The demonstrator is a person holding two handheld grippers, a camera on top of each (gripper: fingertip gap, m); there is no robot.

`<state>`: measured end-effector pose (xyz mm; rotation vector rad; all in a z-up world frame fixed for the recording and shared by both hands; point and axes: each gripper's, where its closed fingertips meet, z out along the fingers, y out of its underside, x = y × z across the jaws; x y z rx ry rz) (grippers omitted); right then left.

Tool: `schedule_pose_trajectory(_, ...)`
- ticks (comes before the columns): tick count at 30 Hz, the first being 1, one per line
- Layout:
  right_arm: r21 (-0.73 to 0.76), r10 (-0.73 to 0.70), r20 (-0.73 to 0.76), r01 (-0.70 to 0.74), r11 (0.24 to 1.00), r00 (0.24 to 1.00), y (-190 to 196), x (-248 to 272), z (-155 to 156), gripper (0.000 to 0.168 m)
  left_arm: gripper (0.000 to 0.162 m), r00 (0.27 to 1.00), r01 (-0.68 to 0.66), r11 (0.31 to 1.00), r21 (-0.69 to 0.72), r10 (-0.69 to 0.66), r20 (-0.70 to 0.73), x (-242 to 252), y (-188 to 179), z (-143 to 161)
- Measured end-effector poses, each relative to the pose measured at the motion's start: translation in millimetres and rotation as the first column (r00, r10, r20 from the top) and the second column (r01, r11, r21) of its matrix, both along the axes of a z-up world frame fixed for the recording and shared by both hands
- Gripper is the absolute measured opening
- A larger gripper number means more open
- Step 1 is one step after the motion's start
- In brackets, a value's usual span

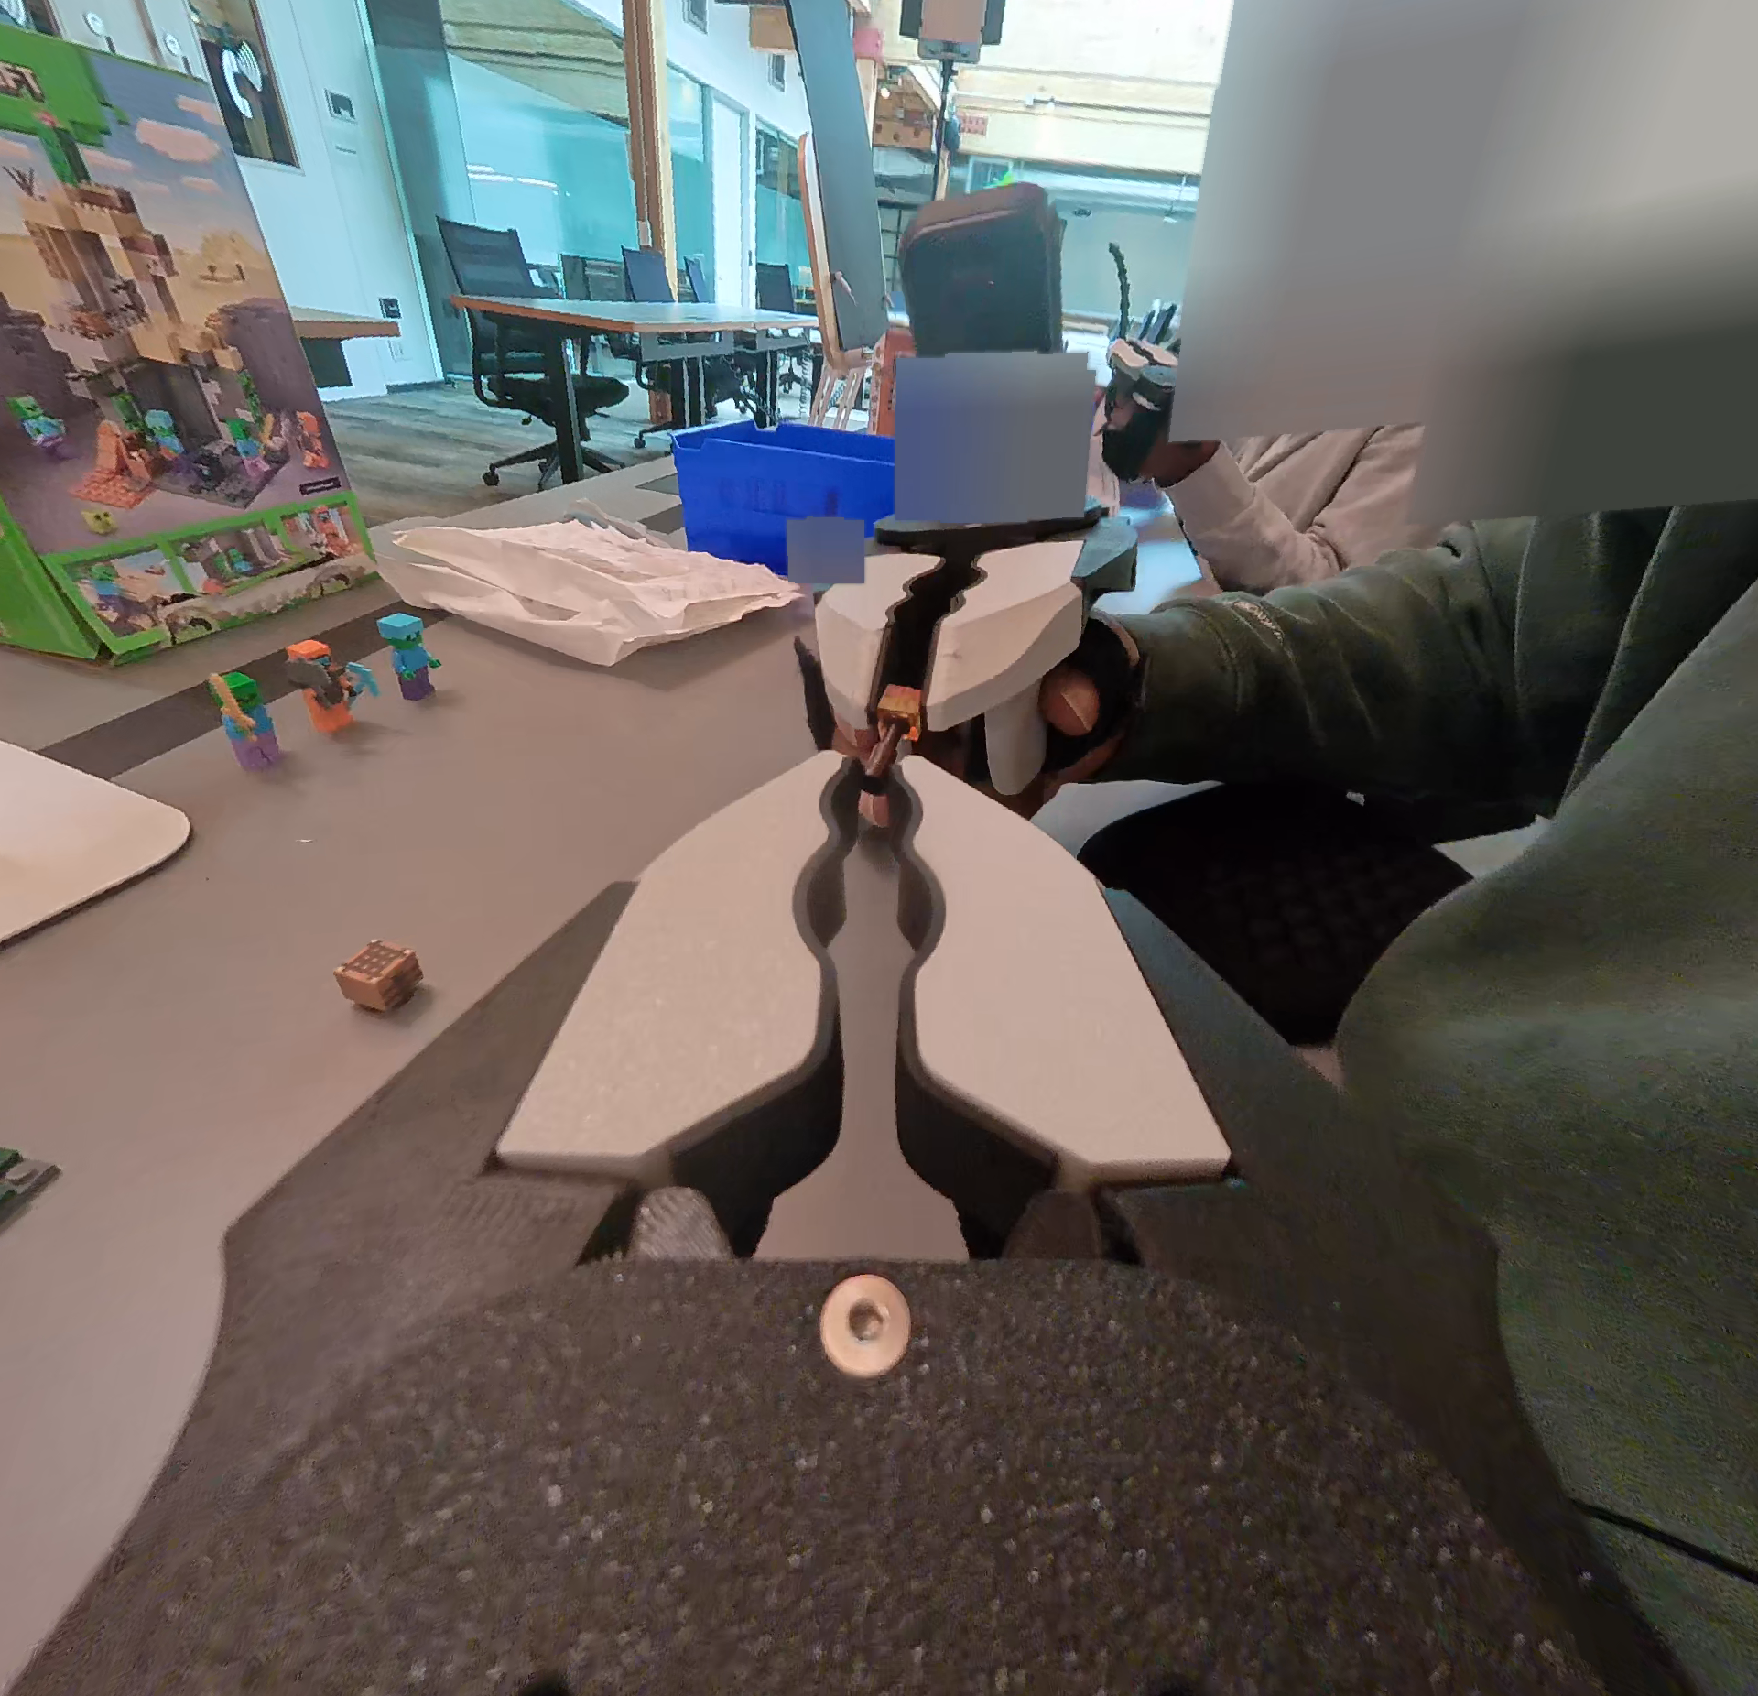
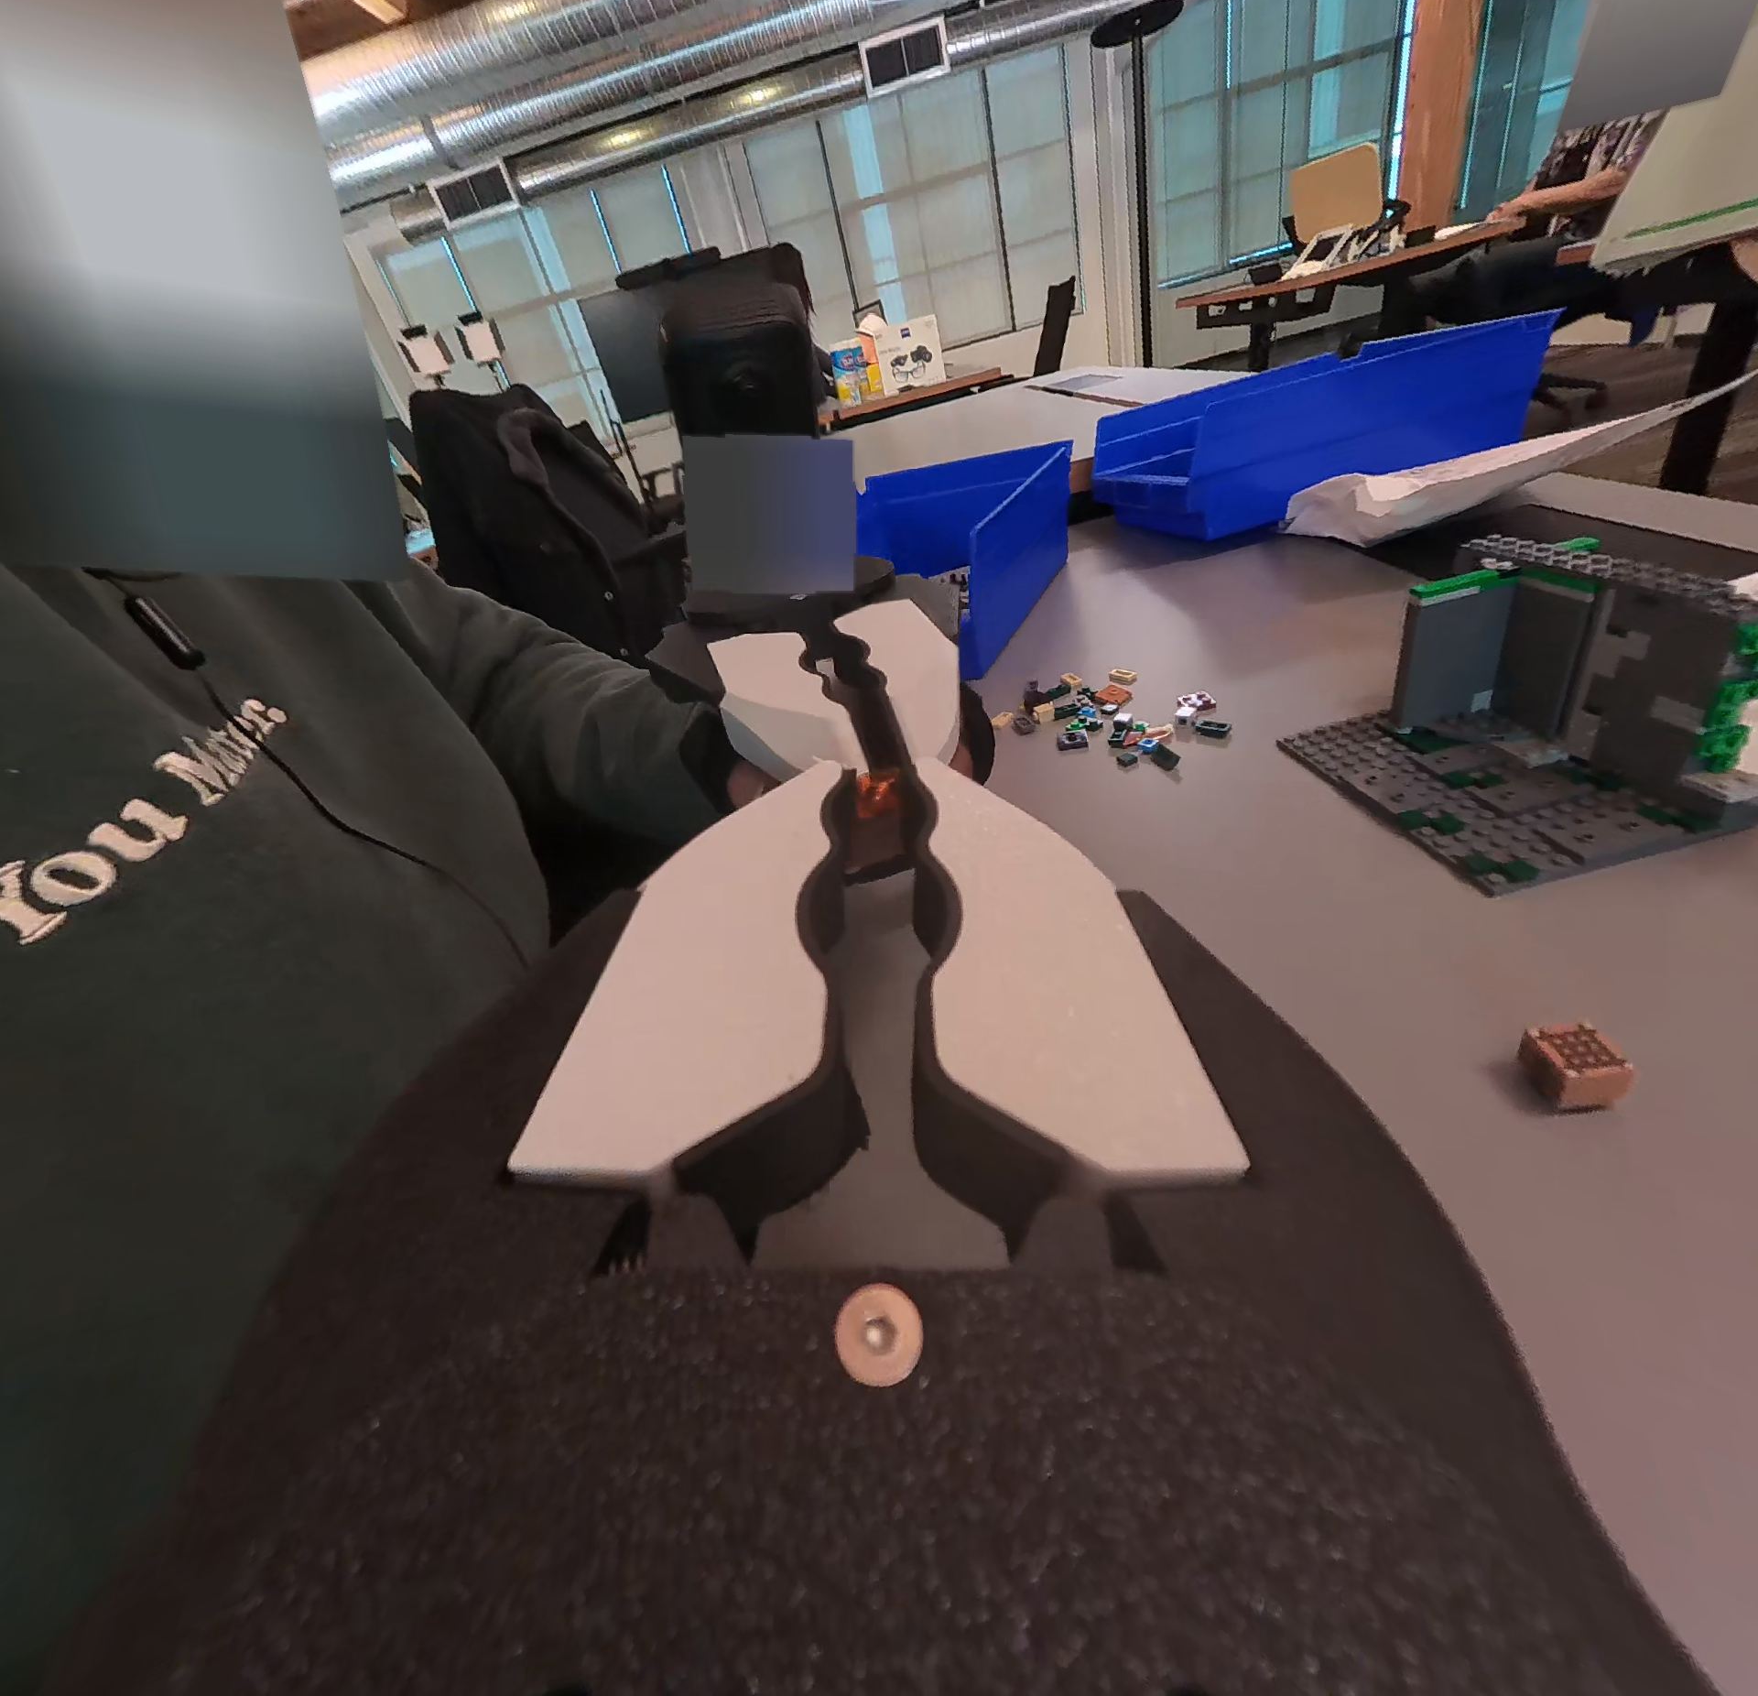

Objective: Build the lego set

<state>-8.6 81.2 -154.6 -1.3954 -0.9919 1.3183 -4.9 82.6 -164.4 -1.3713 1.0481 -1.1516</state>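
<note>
- Left gripper [image 1: 868, 780]: fingers nearly together, tips pinching the lower end of a small brown lego piece [image 1: 880, 775], held above the tabletop [image 1: 476, 842] edge.
- Right gripper [image 2: 880, 799]: fingers drawn in, tips clamped on a translucent orange piece [image 2: 875, 789] with a dark brown part below it. The two grippers meet tip to tip, facing each other, in front of the person's dark green sleeve [image 1: 1332, 670].
- Brown studded cube [image 1: 379, 975] lies alone on the grey tabletop, near the grippers.
- Three minifigures [image 1: 323, 689] stand in a loose row farther out, left wrist view.
- Loose small pieces [image 2: 1113, 718] lie scattered beside a blue bin [image 2: 1008, 547]; the partly built grey structure [image 2: 1560, 699] on its baseplate stands to their right.
- Crumpled white paper bag [image 1: 590, 585] lies behind the minifigures; the set's box [image 1: 162, 366] stands upright at far left.
</note>
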Motion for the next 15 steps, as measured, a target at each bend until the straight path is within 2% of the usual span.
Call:
schedule_pose_trajectory(4, 0.036, -0.043, 0.013, 0.043, 0.998, 0.999, 3, 3, 8, 0.017, 0.005, 0.998, -0.015, 0.999, -0.039, 0.017, 0.067, -5, 3, 8)
schedule_pose_trajectory(10, 0.04, -0.102, 0.02, 0.101, 0.994, 0.995, 4, 0, 8, 0.019, 0.005, 0.992, -0.012, 0.999, -0.049, 0.018, 0.121, -7, 2, 16)
schedule_pose_trajectory(13, 0.052, -0.087, 0.019, 0.086, 0.995, 0.996, 1, -5, 13, 0.007, 0.005, 0.995, -0.014, 0.999, -0.03, 0.017, 0.101, -5, 0, 14)
schedule_pose_trajectory(15, 0.061, -0.073, 0.052, 0.07, 0.996, 0.996, 1, -6, 12, 0.007, 0.005, 0.996, -0.024, 1.0, -0.009, 0.024, 0.085, -6, -1, 13)
